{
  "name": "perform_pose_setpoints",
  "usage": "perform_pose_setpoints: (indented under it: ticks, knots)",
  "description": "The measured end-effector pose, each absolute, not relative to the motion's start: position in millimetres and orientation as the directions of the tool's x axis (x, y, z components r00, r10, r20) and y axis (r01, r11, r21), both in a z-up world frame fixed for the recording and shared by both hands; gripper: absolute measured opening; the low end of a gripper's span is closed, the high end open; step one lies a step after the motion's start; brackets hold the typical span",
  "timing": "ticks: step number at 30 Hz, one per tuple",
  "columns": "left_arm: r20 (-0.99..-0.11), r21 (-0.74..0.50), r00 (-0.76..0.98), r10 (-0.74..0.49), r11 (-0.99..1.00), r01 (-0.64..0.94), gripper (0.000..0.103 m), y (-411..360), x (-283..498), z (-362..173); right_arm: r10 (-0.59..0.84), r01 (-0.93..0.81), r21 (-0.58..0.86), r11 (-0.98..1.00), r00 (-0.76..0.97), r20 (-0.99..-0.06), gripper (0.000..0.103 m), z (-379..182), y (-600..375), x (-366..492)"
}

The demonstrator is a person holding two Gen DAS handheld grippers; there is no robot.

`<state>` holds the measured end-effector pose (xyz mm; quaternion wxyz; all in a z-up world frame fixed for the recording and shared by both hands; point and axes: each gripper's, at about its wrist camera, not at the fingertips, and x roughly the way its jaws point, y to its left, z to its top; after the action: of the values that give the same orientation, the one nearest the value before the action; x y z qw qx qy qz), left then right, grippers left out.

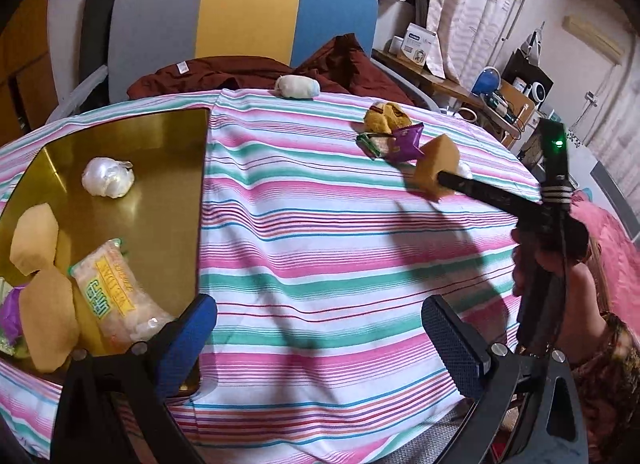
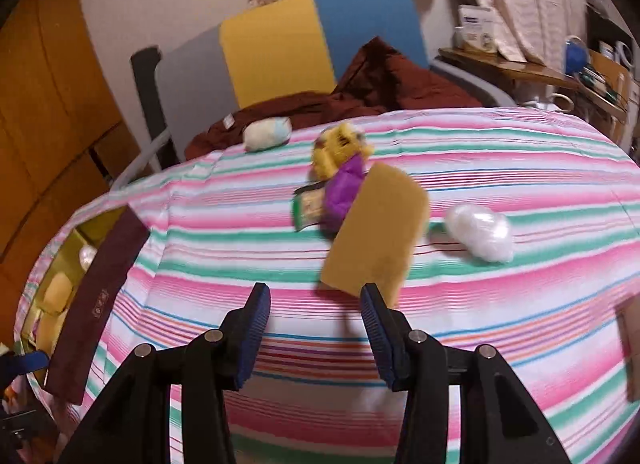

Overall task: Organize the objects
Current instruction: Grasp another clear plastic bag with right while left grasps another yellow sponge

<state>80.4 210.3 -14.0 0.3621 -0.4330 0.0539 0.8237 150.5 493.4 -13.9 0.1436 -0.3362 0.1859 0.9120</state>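
A gold tray lies on the striped table at the left. It holds a white garlic-like bulb, two tan sponges, and a yellow snack packet. My left gripper is open and empty beside the tray's near right corner. A tan sponge is just beyond my right gripper, whose jaws stand apart; it also shows in the left wrist view, at the tip of the right gripper's fingers. Whether a finger touches it is unclear. Yellow, purple and green snack packets lie behind it.
A white plastic-wrapped item lies right of the sponge. A pale rolled bundle sits at the table's far edge. Behind are a maroon cloth and a grey, yellow and blue chair. A cluttered shelf stands at right.
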Motion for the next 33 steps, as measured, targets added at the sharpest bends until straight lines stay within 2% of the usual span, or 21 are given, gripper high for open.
perform_pose_setpoints:
  ticks: [4,8,16,19,22,26,28,33]
  knots:
    - [-0.757,-0.222,-0.353,0.550,-0.725,-0.652,0.103,216.4,82.7,-16.8,0.283,-0.529,0.205,-0.824,-0.697,-0.659,0.048,-6.6,530.7,166.3]
    - [-0.760,-0.226,-0.340,0.554,-0.716,-0.661,0.103,221.6,85.2,-18.6,0.335,-0.594,0.189,-0.782,-0.657,-0.676,0.054,-8.8,560.9,166.6]
    - [-0.767,-0.197,-0.339,0.544,-0.703,-0.684,0.103,230.4,94.3,-18.3,0.326,-0.525,0.036,-0.851,-0.580,-0.746,0.054,-33.1,580.9,122.7]
    - [-0.772,-0.195,-0.335,0.540,-0.703,-0.684,0.103,232.0,94.1,-19.6,0.321,-0.510,0.027,-0.860,-0.581,-0.748,0.054,-41.4,581.3,120.0]
    - [-0.778,-0.196,-0.328,0.536,-0.703,-0.683,0.103,234.6,93.2,-21.5,0.323,-0.509,0.030,-0.860,-0.590,-0.740,0.048,-43.6,581.3,123.2]
    - [-0.786,-0.192,-0.318,0.531,-0.697,-0.691,0.103,244.7,92.9,-23.6,0.330,-0.514,0.043,-0.857,-0.610,-0.720,0.027,-42.6,580.4,125.9]
    - [-0.784,-0.182,-0.320,0.532,-0.689,-0.701,0.103,253.0,93.0,-22.2,0.335,-0.522,0.056,-0.851,-0.622,-0.708,0.021,-41.5,577.7,128.8]
    - [-0.777,-0.154,-0.327,0.538,-0.666,-0.730,0.103,276.9,92.0,-17.6,0.375,-0.561,0.057,-0.826,-0.622,-0.687,0.016,-40.1,570.4,139.7]
